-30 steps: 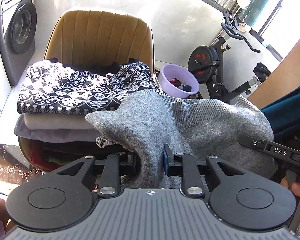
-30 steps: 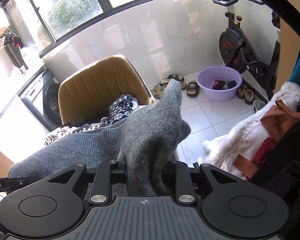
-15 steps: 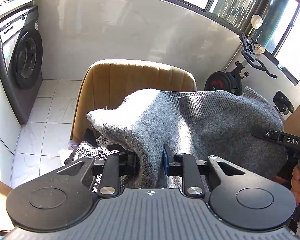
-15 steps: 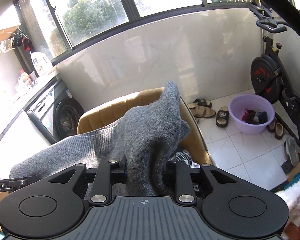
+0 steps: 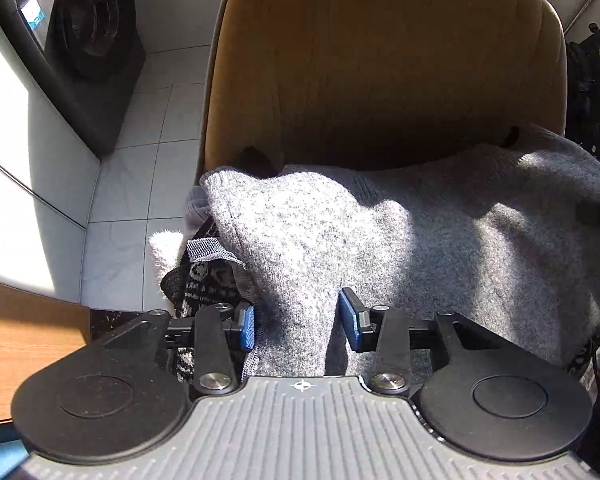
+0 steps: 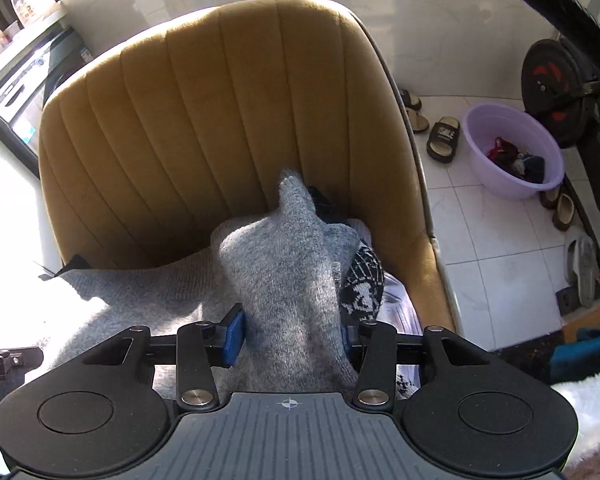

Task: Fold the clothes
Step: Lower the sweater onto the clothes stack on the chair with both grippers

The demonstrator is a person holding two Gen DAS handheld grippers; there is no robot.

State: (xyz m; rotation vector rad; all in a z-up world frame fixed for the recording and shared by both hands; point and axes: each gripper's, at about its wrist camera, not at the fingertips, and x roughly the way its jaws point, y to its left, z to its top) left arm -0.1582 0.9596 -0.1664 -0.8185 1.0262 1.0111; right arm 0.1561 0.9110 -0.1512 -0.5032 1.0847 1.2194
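Now the grey sweater (image 5: 440,232) lies across the seat of the mustard chair (image 6: 204,120), on top of a black-and-white patterned knit (image 6: 360,280) that peeks out at the seat's right edge. Both the left gripper (image 5: 296,322) and the right gripper (image 6: 288,334) are opening, blue pads drawing off the bunched grey wool between them.

Left hand-held gripper (image 5: 298,326) and right hand-held gripper (image 6: 290,334) point downward, jaws apparently opening.

A home laundry balcony — washing machine (image 5: 80,40), slippers (image 6: 443,139), exercise bike (image 6: 560,92).
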